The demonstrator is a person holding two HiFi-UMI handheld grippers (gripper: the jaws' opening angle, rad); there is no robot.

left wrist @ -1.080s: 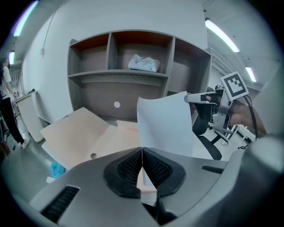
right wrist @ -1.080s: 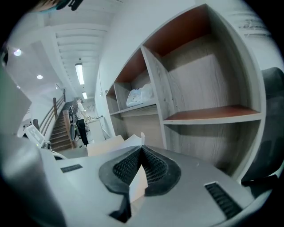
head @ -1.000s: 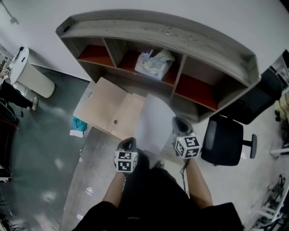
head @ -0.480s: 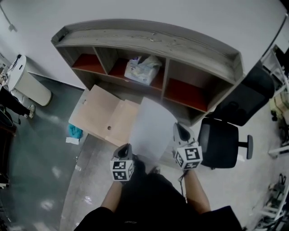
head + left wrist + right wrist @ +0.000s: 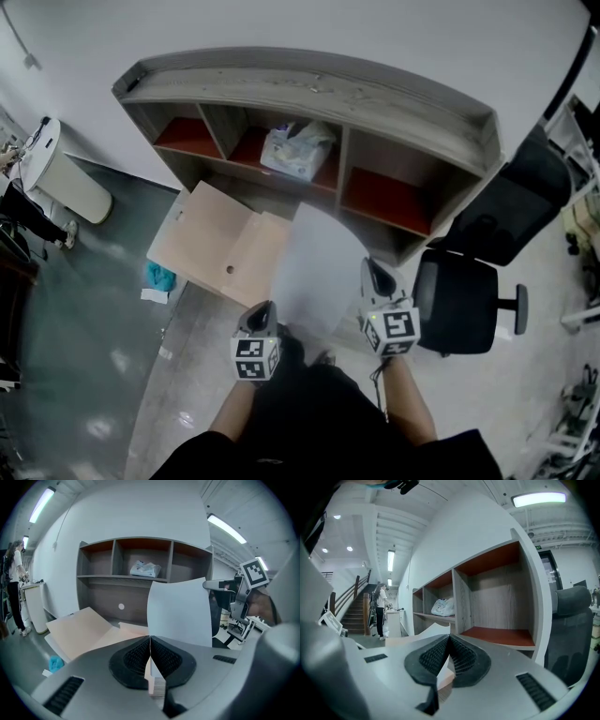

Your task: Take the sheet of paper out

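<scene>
A white sheet of paper hangs in the air between my two grippers, above the floor in front of the shelf. My left gripper is shut on its near left corner. In the left gripper view the sheet stands up from the closed jaws of the left gripper. My right gripper is shut on the sheet's right edge. A curled white strip of the sheet runs out leftward from the pinch of the right gripper.
A grey shelf with red-floored compartments stands ahead, with a plastic bag in the middle one. An opened cardboard box lies on the floor, partly under the sheet. A black chair stands right. A white bin and a blue cloth are at left.
Both grippers have risen a little with the sheet still pinched between them. The sheet now hangs higher above the cardboard box.
</scene>
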